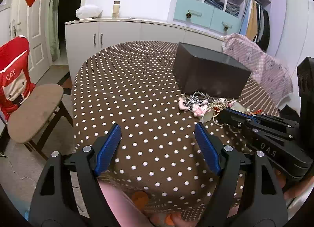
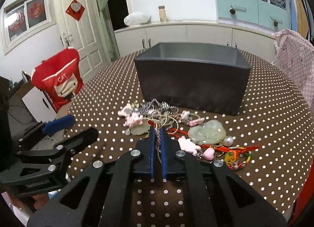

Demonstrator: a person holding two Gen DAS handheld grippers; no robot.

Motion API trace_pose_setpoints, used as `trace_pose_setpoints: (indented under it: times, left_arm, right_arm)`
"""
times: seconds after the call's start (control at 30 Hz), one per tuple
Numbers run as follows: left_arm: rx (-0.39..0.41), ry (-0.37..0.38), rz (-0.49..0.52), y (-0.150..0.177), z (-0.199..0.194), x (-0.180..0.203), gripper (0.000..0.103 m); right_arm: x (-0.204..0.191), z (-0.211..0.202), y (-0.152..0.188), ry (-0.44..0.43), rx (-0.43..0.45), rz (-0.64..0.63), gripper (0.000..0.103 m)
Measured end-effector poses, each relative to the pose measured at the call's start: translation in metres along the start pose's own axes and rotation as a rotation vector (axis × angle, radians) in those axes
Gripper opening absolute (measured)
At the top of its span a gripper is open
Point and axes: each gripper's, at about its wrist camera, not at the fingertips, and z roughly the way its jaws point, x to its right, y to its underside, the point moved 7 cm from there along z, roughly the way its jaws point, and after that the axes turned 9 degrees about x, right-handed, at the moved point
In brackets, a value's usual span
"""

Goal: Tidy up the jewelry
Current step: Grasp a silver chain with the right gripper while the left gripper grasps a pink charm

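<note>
A tangled pile of jewelry (image 2: 157, 115) lies on the dotted tablecloth in front of an open dark box (image 2: 192, 77). It holds chains, pink charms, a pale jade pendant (image 2: 208, 131), a pearl and red cords. My right gripper (image 2: 157, 130) is shut on a gold-and-silver chain (image 2: 158, 140) at the pile's near edge. My left gripper (image 1: 158, 128) is open and empty over bare cloth, left of the pile (image 1: 204, 105). The box (image 1: 208, 74) also shows in the left wrist view, with the right gripper (image 1: 223, 113) reaching into the pile.
The round table (image 1: 125, 89) has a brown polka-dot cloth. A wooden chair with a red cover (image 1: 13, 81) stands at its left. A pink cloth over another chair (image 2: 294, 60) is at the far right. White cabinets (image 1: 121, 32) run behind.
</note>
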Motion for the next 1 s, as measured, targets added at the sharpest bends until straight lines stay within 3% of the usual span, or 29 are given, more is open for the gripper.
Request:
trace_pose_setpoints:
  times: [0.33,0.7,0.8,0.9,1.0]
  left_arm:
    - [0.012,0.062,0.006,-0.014,0.007,0.021,0.077]
    - [-0.043,0.110,0.051,-0.014,0.027,0.048,0.076]
    - [-0.083,0.112,0.059,-0.010,0.037,0.052,0.056]
    - [-0.092,0.100,0.065,-0.010,0.044,0.054,0.051]
    - [-0.099,0.089,0.075,-0.011,0.049,0.055,0.036]
  right_arm:
    - [0.007,-0.037,-0.038,-0.022,0.131,0.029,0.004]
    - [0.031,-0.065,-0.058,0.002,0.219,0.063,0.004]
    - [0.035,-0.070,-0.057,0.006,0.225,0.070,0.004]
    - [0.041,-0.074,-0.057,0.006,0.229,0.081,0.004]
    - [0.046,-0.076,-0.057,0.014,0.228,0.089,0.004]
